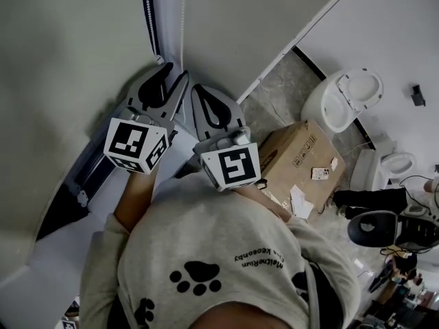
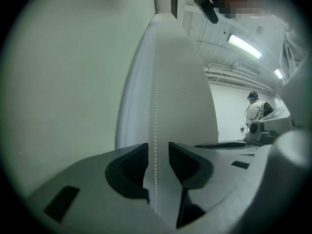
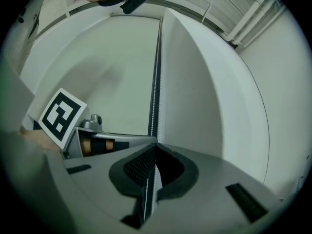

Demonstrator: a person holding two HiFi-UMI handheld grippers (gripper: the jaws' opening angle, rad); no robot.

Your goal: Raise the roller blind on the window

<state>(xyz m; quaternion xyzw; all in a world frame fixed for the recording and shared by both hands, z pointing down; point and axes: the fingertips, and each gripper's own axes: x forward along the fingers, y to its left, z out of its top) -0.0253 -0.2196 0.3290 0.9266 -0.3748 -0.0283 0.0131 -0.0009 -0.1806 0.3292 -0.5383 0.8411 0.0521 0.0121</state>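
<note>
At the window's edge, the roller blind (image 1: 68, 53) is hanging toward ten o'clock of the grippers in the head view, and the person is working the bead chain (image 2: 155, 106). The right gripper (image 3: 155, 167) is clamping the chain between closed jaws, while the left gripper (image 2: 157, 162) at its ten o'clock is standing released, the chain running untouched through the gap. The next move, I judge, is calling for the left jaws to close on a fresh spot before the right lets go, though which strand lifts the blind is hard to tell here.
</note>
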